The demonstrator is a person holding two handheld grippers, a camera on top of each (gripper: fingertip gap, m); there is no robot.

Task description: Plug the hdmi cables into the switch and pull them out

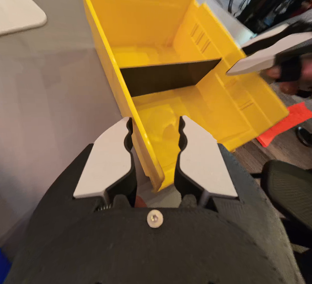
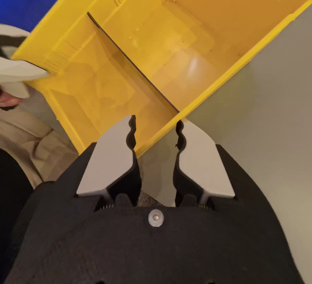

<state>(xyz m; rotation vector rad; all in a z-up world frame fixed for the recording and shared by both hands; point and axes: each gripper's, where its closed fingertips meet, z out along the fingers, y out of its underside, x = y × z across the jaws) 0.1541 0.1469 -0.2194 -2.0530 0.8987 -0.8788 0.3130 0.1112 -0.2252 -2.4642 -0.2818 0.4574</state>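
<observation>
Grey bench (image 1: 50,90), one item aboard. Left gripper (image 1: 155,123): jaws spread, straddling the near side wall of a yellow bin (image 1: 143,22), pinching nothing. Right gripper (image 2: 156,120): jaws spread, straddling the opposite wall. Bin: black divider (image 1: 168,76) across the middle, both compartments bare. White board (image 1: 16,5) at ten o'clock in the left view. HDMI cables, switch: not visible in either view. Risk, as judged: either gripper closing unevenly could tip or slide the light bin off the bench.
</observation>
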